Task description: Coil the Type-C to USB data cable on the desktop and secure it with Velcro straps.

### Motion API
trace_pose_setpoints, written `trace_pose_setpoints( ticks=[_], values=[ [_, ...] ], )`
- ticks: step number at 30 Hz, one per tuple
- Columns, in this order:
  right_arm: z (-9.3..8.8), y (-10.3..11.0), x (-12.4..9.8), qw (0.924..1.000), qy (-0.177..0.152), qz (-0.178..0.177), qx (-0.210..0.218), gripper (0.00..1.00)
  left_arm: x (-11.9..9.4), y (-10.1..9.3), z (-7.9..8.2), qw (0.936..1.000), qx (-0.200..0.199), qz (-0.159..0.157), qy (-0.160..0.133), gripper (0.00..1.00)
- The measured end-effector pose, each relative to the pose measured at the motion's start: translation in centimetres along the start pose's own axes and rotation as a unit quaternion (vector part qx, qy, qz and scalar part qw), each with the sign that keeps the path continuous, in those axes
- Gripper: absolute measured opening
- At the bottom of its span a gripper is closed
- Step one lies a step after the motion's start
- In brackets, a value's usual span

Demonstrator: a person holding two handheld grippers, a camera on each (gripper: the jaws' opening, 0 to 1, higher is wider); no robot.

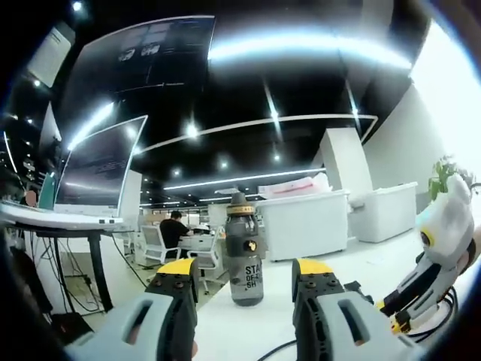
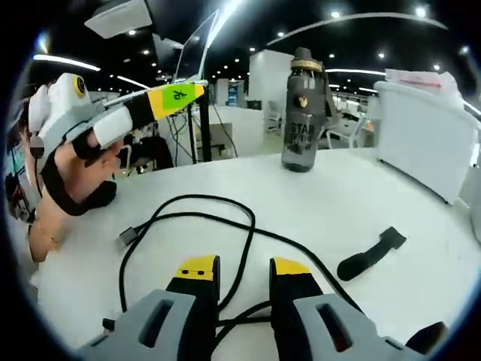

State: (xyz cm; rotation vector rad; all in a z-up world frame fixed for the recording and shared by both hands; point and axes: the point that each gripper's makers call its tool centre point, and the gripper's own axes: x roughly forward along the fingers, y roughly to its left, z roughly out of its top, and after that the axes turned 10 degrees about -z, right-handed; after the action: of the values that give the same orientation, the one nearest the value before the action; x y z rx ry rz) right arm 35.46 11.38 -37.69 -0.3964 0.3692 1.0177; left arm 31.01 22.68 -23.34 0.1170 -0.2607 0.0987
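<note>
A black data cable lies in loose loops on the white desktop, its USB plug at the left end. A strand of it runs between the two yellow-tipped jaws of my right gripper, which stand a little apart and low over the desk. A black Velcro strap lies to the right of the cable. My left gripper is open with nothing in it, held up off the desk. A hand holds the left gripper at the upper left of the right gripper view. The right gripper and a bit of cable appear at the lower right.
A dark grey water bottle stands upright at the far side of the desk, also ahead of the left jaws as the bottle. Behind it are a white partition, an open laptop on a stand and office desks.
</note>
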Motion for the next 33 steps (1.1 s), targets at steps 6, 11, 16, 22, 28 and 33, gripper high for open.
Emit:
trace_pose_setpoints(
  ticks=[6,11,16,22,28,33],
  values=[
    [-0.3,0.2,0.3,0.9998,0.010,-0.008,-0.014,0.21,-0.1,-0.6,0.5,1.0000,0.003,-0.006,-0.005,0.51],
    [-0.3,0.0,0.5,0.9998,0.017,-0.010,-0.005,0.12,-0.2,-0.7,0.5,1.0000,0.001,-0.007,-0.004,0.51],
    [-0.3,-0.1,0.4,0.9998,0.018,-0.012,0.002,0.15,-0.2,-0.6,0.6,1.0000,0.000,-0.007,-0.004,0.51],
    [0.9,-0.4,-0.5,0.9979,-0.019,-0.015,0.060,0.26,0.1,-0.8,0.5,0.9999,0.001,-0.012,-0.003,0.51],
    [3.1,-5.2,-5.5,0.9665,-0.159,-0.154,0.130,0.34,0.4,-1.3,0.0,0.9996,-0.012,-0.027,0.004,0.51],
    [1.0,-10.4,-12.4,0.9214,-0.201,-0.279,0.181,0.42,0.8,-3.1,-0.8,0.9984,-0.007,-0.053,0.018,0.51]
  ],
)
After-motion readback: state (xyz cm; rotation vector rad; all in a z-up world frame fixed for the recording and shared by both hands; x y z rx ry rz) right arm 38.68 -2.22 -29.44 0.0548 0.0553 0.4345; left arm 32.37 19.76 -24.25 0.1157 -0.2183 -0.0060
